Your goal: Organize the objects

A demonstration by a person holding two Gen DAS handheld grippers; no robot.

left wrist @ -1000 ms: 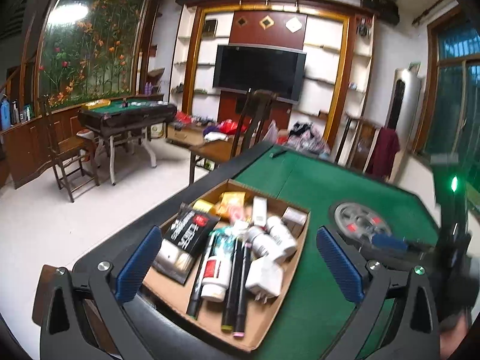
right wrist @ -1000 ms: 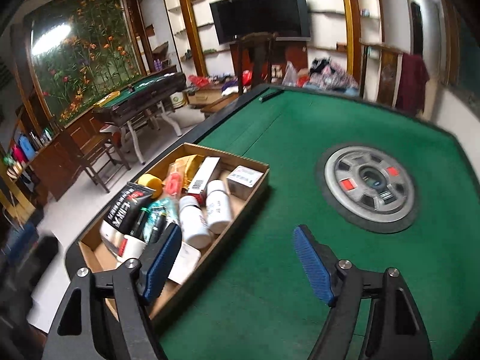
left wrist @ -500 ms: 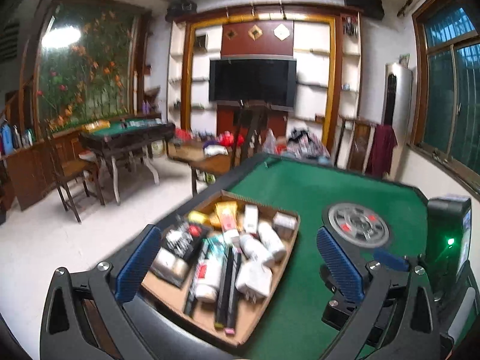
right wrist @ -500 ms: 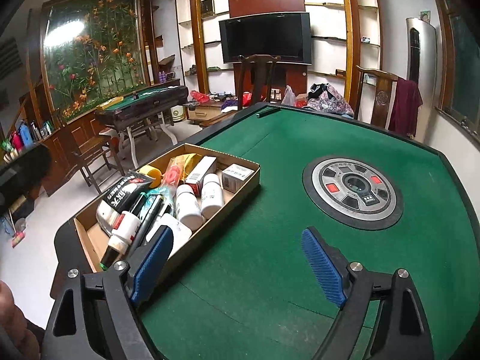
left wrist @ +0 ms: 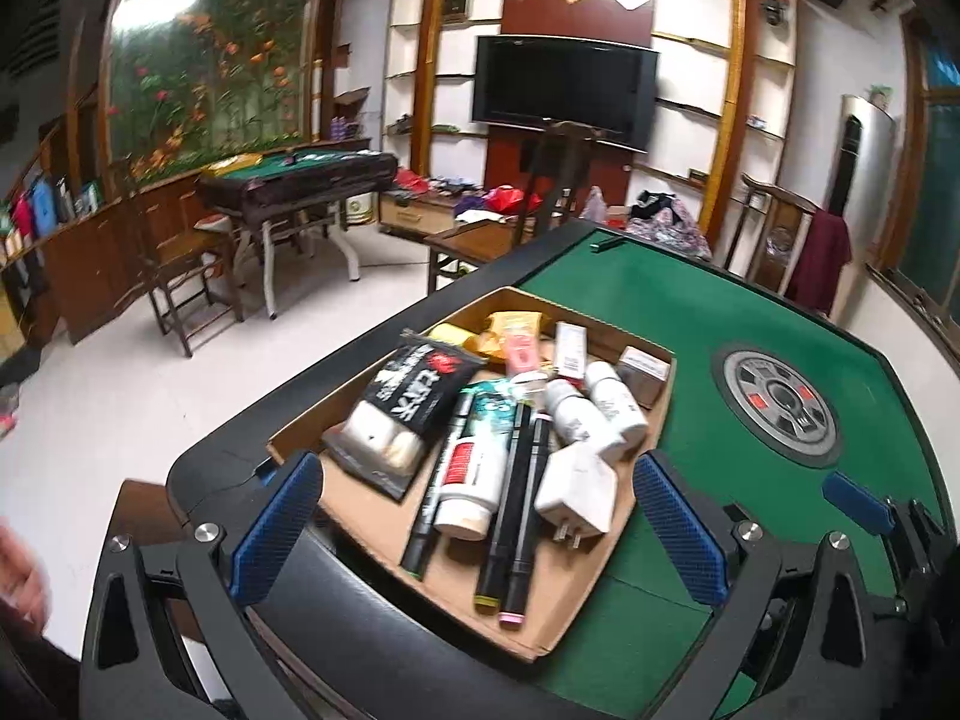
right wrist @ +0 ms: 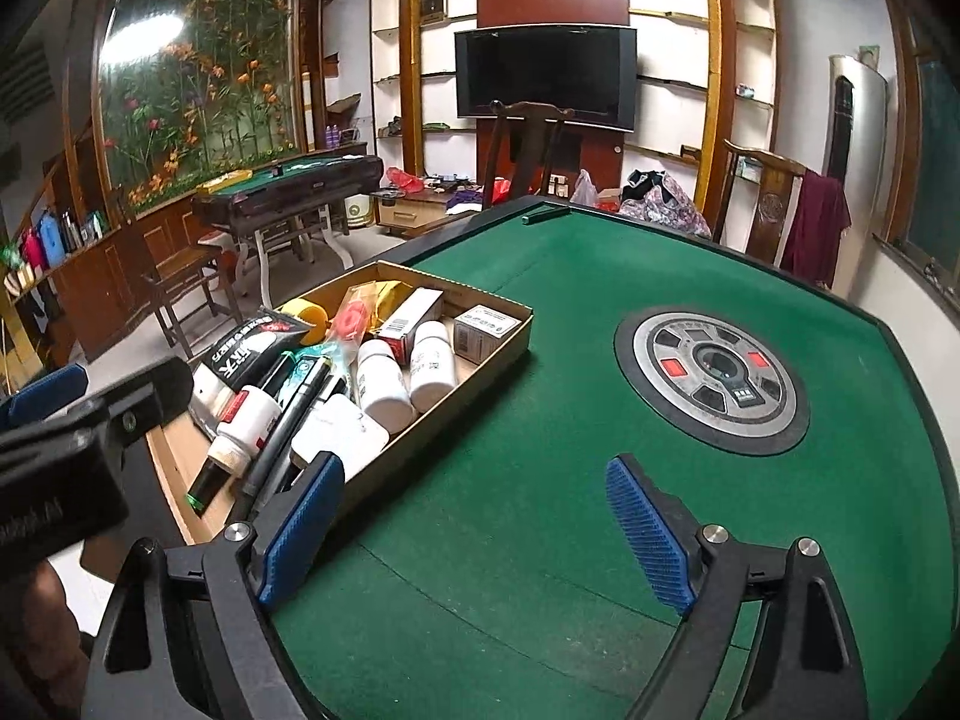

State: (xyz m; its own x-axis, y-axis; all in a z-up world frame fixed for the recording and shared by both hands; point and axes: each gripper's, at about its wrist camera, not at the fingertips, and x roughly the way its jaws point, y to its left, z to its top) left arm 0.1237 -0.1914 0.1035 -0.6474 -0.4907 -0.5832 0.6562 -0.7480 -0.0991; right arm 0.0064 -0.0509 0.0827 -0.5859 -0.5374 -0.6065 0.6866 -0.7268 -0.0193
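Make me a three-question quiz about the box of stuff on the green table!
1. Where is the cardboard box?
A. left part of the table
B. on the round dial
C. on the floor

2. What colour are the fingers of the right gripper?
A. red
B. blue
C. yellow

3. What does the left gripper hold?
A. a marker
B. a bottle
C. nothing

Answers: 1 A, the box sits left of the round dial. 2 B, both pads are blue. 3 C, its fingers stand wide apart, clamping nothing.
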